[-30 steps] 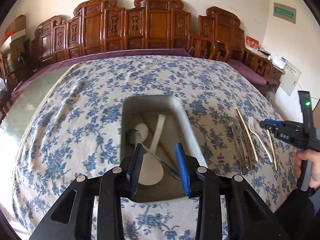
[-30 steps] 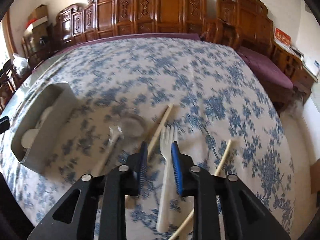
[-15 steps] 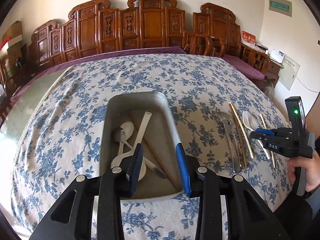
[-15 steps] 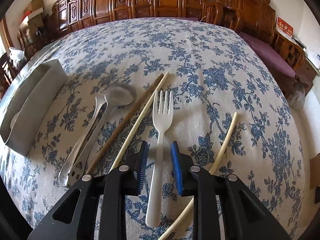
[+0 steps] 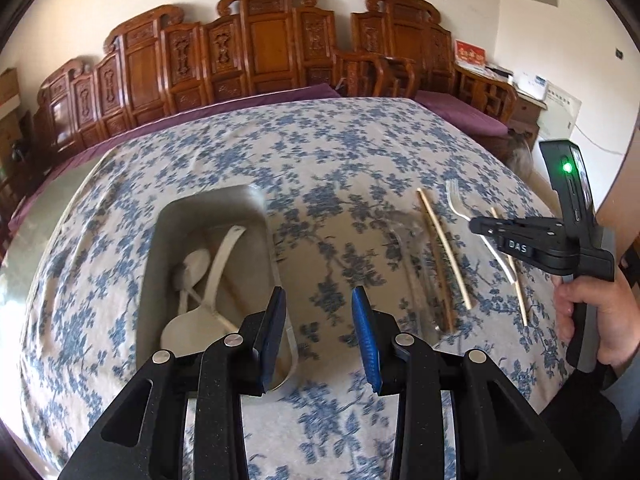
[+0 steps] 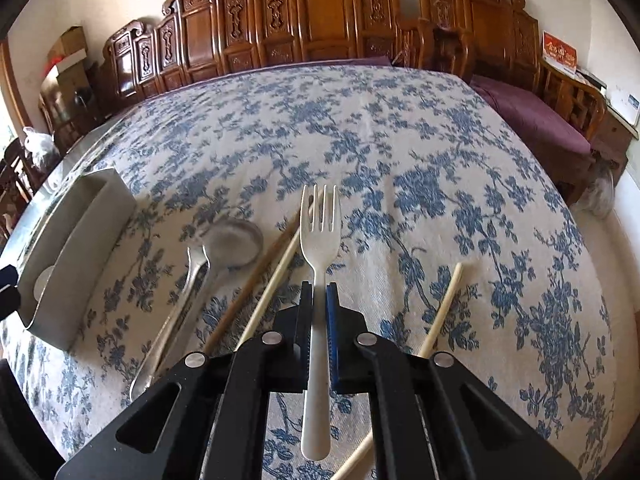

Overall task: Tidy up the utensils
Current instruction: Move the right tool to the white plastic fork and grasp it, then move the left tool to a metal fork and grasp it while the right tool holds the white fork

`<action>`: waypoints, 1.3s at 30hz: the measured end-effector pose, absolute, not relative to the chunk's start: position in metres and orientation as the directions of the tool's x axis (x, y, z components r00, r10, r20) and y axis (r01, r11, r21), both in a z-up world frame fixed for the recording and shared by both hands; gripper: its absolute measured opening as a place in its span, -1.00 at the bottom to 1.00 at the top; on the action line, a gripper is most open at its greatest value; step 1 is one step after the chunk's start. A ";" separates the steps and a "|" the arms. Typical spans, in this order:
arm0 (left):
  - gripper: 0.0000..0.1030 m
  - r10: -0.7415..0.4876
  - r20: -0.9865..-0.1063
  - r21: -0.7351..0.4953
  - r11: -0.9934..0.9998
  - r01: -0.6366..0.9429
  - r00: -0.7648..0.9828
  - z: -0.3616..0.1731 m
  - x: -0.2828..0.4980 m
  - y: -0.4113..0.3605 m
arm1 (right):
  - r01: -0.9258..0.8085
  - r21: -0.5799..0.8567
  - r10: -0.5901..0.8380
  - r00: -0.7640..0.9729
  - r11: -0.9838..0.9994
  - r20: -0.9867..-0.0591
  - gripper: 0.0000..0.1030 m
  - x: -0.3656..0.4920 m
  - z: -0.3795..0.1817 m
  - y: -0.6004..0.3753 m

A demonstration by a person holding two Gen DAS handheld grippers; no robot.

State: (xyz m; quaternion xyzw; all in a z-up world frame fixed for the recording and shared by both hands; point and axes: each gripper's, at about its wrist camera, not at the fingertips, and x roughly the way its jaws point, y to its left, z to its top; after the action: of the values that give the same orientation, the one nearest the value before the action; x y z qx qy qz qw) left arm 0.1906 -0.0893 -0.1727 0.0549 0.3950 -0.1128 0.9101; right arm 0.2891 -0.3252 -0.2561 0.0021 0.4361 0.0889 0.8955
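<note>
Right tongs (image 6: 319, 300) closed on fork (image 6: 320, 232)

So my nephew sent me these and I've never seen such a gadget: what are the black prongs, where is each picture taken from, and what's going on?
There is no robot here. A person holds a hand-operated gripper in each hand, and each carries a wide-angle camera looking along its two fingers, so each picture is one tool's own view.

In the left view, the left gripper is open and empty above a metal tray that holds white spoons. At the right edge you see the person's right hand with the other tool.

In the right view, the right gripper is shut on a white fork. On the flowered tablecloth lie a metal spoon and several chopsticks. The same tray sits at the left.
</note>
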 end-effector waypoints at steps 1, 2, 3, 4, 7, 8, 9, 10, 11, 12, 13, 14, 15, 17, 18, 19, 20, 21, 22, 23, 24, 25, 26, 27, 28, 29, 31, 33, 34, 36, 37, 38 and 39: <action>-0.38 -0.165 -0.733 0.015 0.966 0.257 0.660 -0.173 0.193 -0.094 | -0.162 0.080 0.163 0.607 0.984 -0.778 -0.85 0.290 -0.255 -0.324; -0.38 -0.168 -0.734 0.017 0.964 0.264 0.658 -0.173 0.195 -0.098 | -0.165 0.079 0.165 0.607 0.983 -0.777 -0.85 0.290 -0.255 -0.323; -0.38 -0.173 -0.735 0.018 0.962 0.274 0.655 -0.173 0.198 -0.104 | -0.167 0.078 0.165 0.607 0.983 -0.777 -0.85 0.291 -0.256 -0.322; -0.38 -0.178 -0.736 0.018 0.959 0.282 0.653 -0.173 0.200 -0.109 | -0.169 0.077 0.165 0.608 0.983 -0.777 -0.85 0.291 -0.256 -0.322; -0.38 -0.188 -0.741 0.022 0.953 0.302 0.645 -0.175 0.207 -0.122 | -0.172 0.079 0.170 0.612 0.982 -0.772 -0.84 0.292 -0.255 -0.321; -0.38 -0.189 -0.742 0.024 0.951 0.307 0.644 -0.176 0.209 -0.125 | -0.172 0.082 0.172 0.614 0.982 -0.770 -0.85 0.293 -0.254 -0.322; -0.38 -0.192 -0.745 0.025 0.949 0.314 0.638 -0.178 0.213 -0.131 | -0.172 0.082 0.172 0.616 0.982 -0.769 -0.85 0.293 -0.254 -0.322; -0.38 -0.193 -0.749 0.025 0.948 0.319 0.634 -0.179 0.216 -0.135 | -0.173 0.083 0.174 0.618 0.981 -0.767 -0.85 0.294 -0.253 -0.322; -0.38 -0.195 -0.753 0.024 0.946 0.323 0.628 -0.181 0.220 -0.138 | -0.172 0.085 0.175 0.619 0.981 -0.765 -0.85 0.294 -0.253 -0.323; -0.38 -0.196 -0.758 0.024 0.945 0.327 0.622 -0.184 0.224 -0.143 | -0.167 0.089 0.175 0.618 0.982 -0.767 -0.85 0.294 -0.253 -0.324; -0.38 -0.198 -0.763 0.021 0.944 0.329 0.615 -0.186 0.227 -0.145 | -0.163 0.095 0.176 0.616 0.982 -0.768 -0.85 0.295 -0.254 -0.326; -0.38 -0.201 -0.770 0.016 0.943 0.333 0.606 -0.190 0.231 -0.148 | -0.161 0.097 0.177 0.616 0.982 -0.768 -0.85 0.295 -0.254 -0.326; -0.38 -0.203 -0.775 0.012 0.942 0.335 0.599 -0.193 0.235 -0.150 | -0.160 0.101 0.180 0.617 0.982 -0.766 -0.85 0.295 -0.253 -0.328; -0.38 -0.207 -0.788 0.002 0.941 0.338 0.580 -0.201 0.243 -0.154 | -0.153 0.112 0.184 0.619 0.982 -0.764 -0.85 0.296 -0.253 -0.331; -0.38 -0.208 -0.797 -0.004 0.941 0.338 0.568 -0.206 0.248 -0.157 | -0.150 0.117 0.185 0.618 0.982 -0.764 -0.84 0.296 -0.253 -0.332; -0.38 -0.206 -0.805 -0.007 0.941 0.337 0.556 -0.212 0.253 -0.160 | -0.147 0.120 0.186 0.618 0.982 -0.764 -0.84 0.296 -0.253 -0.333; -0.38 -0.204 -0.812 -0.010 0.942 0.336 0.547 -0.216 0.257 -0.162 | -0.145 0.123 0.187 0.619 0.982 -0.763 -0.85 0.296 -0.253 -0.334; -0.38 -0.207 -0.815 -0.015 0.942 0.336 0.542 -0.219 0.259 -0.163 | -0.145 0.125 0.189 0.620 0.981 -0.761 -0.84 0.296 -0.252 -0.335; -0.38 -0.208 -0.819 -0.020 0.942 0.336 0.535 -0.222 0.263 -0.165 | -0.144 0.129 0.191 0.624 0.981 -0.758 -0.84 0.296 -0.251 -0.335; -0.38 -0.210 -0.822 -0.023 0.941 0.337 0.530 -0.224 0.266 -0.166 | -0.144 0.131 0.193 0.625 0.981 -0.757 -0.84 0.296 -0.251 -0.335; -0.38 -0.215 -0.825 -0.029 0.940 0.340 0.523 -0.227 0.270 -0.168 | -0.143 0.136 0.196 0.625 0.980 -0.756 -0.84 0.297 -0.251 -0.335; -0.38 -0.214 -0.828 -0.031 0.940 0.339 0.519 -0.229 0.272 -0.169 | -0.144 0.138 0.198 0.625 0.980 -0.755 -0.84 0.297 -0.251 -0.336; -0.38 -0.213 -0.832 -0.032 0.940 0.338 0.513 -0.231 0.276 -0.171 | -0.146 0.140 0.201 0.626 0.979 -0.753 -0.84 0.297 -0.250 -0.335; -0.38 -0.213 -0.834 -0.034 0.941 0.338 0.510 -0.233 0.278 -0.173 | -0.147 0.142 0.203 0.626 0.979 -0.753 -0.84 0.297 -0.250 -0.335; -0.39 -0.214 -0.836 -0.037 0.941 0.337 0.505 -0.235 0.282 -0.174 | -0.149 0.144 0.206 0.625 0.978 -0.753 -0.84 0.298 -0.250 -0.334; -0.41 -0.214 -0.839 -0.040 0.941 0.337 0.500 -0.237 0.284 -0.175 | -0.150 0.146 0.208 0.626 0.978 -0.752 -0.84 0.298 -0.249 -0.333; -0.52 -0.213 -0.846 -0.044 0.942 0.334 0.489 -0.240 0.289 -0.177 | -0.154 0.149 0.213 0.626 0.977 -0.750 -0.84 0.298 -0.249 -0.332; -0.53 -0.216 -0.851 -0.053 0.942 0.332 0.479 -0.243 0.293 -0.179 | -0.155 0.150 0.215 0.626 0.976 -0.750 -0.84 0.298 -0.249 -0.332; -0.54 -0.219 -0.852 -0.057 0.942 0.332 0.476 -0.244 0.294 -0.180 | -0.156 0.151 0.216 0.626 0.976 -0.750 -0.84 0.299 -0.249 -0.332; -0.55 -0.219 -0.856 -0.058 0.941 0.333 0.469 -0.245 0.296 -0.181 | -0.155 0.151 0.215 0.626 0.976 -0.750 -0.84 0.298 -0.249 -0.332; -0.55 -0.220 -0.856 -0.059 0.940 0.335 0.467 -0.246 0.296 -0.182 | -0.153 0.153 0.216 0.626 0.976 -0.749 -0.84 0.299 -0.248 -0.332; -0.55 -0.221 -0.857 -0.059 0.939 0.338 0.465 -0.246 0.296 -0.183 | -0.153 0.155 0.217 0.626 0.976 -0.749 -0.84 0.299 -0.248 -0.332; -0.55 -0.223 -0.857 -0.059 0.938 0.341 0.464 -0.247 0.295 -0.184 | -0.152 0.156 0.217 0.627 0.976 -0.748 -0.84 0.299 -0.248 -0.332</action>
State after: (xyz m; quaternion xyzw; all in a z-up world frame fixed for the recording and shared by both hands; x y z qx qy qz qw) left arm 0.2953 -0.1839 -0.2465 0.0604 0.4905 -0.1652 0.8535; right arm 0.2989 -0.3323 -0.2479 0.0386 0.4197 0.1026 0.9010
